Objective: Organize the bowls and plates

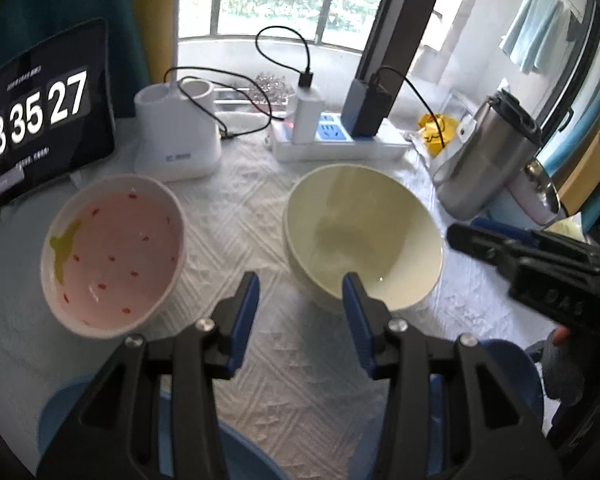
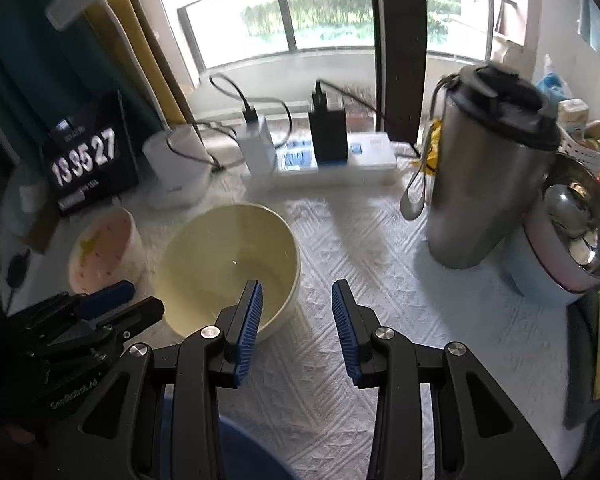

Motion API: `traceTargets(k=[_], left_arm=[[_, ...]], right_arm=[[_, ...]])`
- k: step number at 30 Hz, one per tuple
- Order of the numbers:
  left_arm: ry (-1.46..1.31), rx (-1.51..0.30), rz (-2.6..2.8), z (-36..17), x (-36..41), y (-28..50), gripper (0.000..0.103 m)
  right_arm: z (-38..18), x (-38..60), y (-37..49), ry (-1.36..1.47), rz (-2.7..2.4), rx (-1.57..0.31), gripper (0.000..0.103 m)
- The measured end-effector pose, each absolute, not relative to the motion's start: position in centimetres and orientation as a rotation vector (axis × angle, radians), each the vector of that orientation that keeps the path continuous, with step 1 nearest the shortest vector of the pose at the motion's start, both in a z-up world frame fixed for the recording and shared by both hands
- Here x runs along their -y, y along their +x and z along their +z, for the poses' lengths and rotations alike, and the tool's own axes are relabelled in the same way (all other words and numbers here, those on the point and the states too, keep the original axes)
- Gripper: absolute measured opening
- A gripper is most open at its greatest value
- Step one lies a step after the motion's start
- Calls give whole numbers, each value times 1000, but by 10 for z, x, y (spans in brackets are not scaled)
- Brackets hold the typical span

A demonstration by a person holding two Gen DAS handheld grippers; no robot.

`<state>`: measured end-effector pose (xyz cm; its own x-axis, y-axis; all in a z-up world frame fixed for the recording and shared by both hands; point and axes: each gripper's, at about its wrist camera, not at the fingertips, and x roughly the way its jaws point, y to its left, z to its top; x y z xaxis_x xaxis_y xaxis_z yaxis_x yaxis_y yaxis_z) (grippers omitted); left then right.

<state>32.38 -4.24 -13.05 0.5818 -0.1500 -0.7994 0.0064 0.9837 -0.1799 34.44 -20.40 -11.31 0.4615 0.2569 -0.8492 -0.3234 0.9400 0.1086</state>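
A pink bowl with red specks [image 1: 114, 256] sits on the left of the white cloth and a pale yellow bowl [image 1: 364, 236] on the right; both appear in the right wrist view, pink bowl [image 2: 104, 250] and yellow bowl [image 2: 228, 264]. My left gripper [image 1: 300, 290] is open and empty, between the two bowls and just in front of them, its right finger over the yellow bowl's near rim. My right gripper [image 2: 296, 300] is open and empty, to the right of the yellow bowl, its left finger over the rim. A blue plate [image 1: 512, 372] lies under the grippers at the near edge.
A tablet clock [image 1: 40, 120] stands at back left, a white holder [image 1: 180, 132] and a power strip with chargers [image 1: 340, 136] at the back. A steel tumbler [image 2: 488, 172] and a steel-lined pot [image 2: 580, 232] stand at the right.
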Motion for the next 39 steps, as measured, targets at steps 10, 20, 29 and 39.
traceTargets(k=[10, 20, 29, 39], left_arm=[[-159, -1019, -122, -148, 50, 344, 45], [-141, -1010, -145, -152, 54, 352, 38], [-146, -999, -167, -152, 54, 350, 37], [-99, -909, -160, -137, 62, 333, 37]], right_arm=[[-139, 187, 377, -46, 418, -1200, 38], [-156, 169, 388, -105, 414, -1280, 38], [-158, 166, 387, -157, 354, -1224, 25], [-135, 182, 376, -107, 322, -1118, 15]])
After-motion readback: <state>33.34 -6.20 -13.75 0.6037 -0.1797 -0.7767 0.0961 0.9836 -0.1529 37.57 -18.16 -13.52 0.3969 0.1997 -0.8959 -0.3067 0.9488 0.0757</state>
